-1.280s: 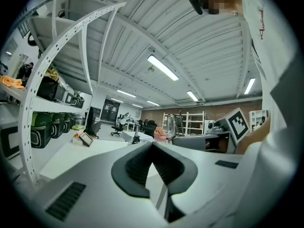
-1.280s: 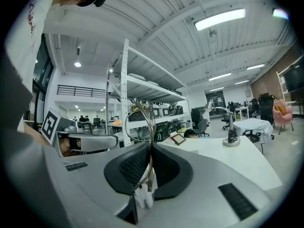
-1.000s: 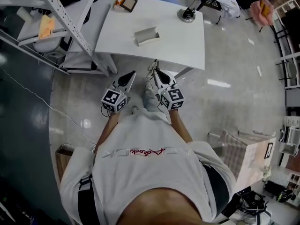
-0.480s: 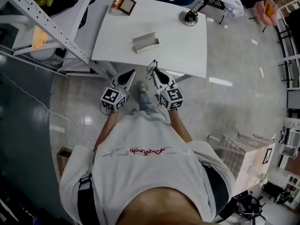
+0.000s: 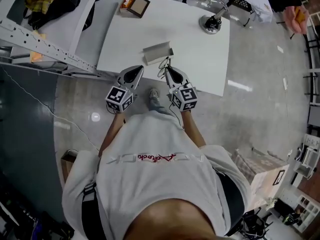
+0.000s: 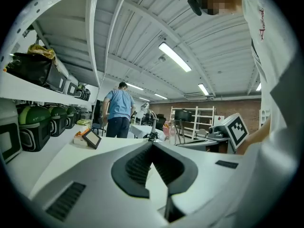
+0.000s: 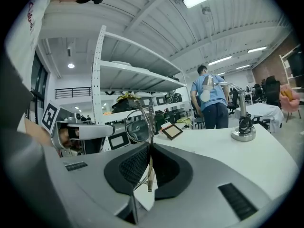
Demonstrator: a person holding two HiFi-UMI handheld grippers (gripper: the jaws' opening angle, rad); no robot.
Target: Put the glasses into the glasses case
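I am holding the right gripper [image 7: 149,145] closed on the glasses [image 7: 141,121]; its two dark pads are pinching the thin wire frame, and one lens loop is standing up above the jaw tips in the right gripper view; from the head view the glasses [image 5: 162,64] are showing as a faint wire shape at the tip of the right gripper [image 5: 167,69]. I am keeping the left gripper [image 6: 152,145] closed on nothing; its pads are meeting at the tips with only bare table showing past them. In the head view the left gripper [image 5: 140,69] and the right one are hovering side by side over the near edge of the white table [image 5: 200,59], both pointing away from me. The glasses case [image 5: 158,52] is lying on that table just beyond the two tips, apart from both; I cannot tell whether it is standing open. Farther back a desk lamp [image 5: 212,23] is standing near the far right edge and a small framed panel [image 5: 135,4] is sitting at the far left corner; a person in a blue shirt [image 6: 118,112] is standing beyond the table, back turned to me.
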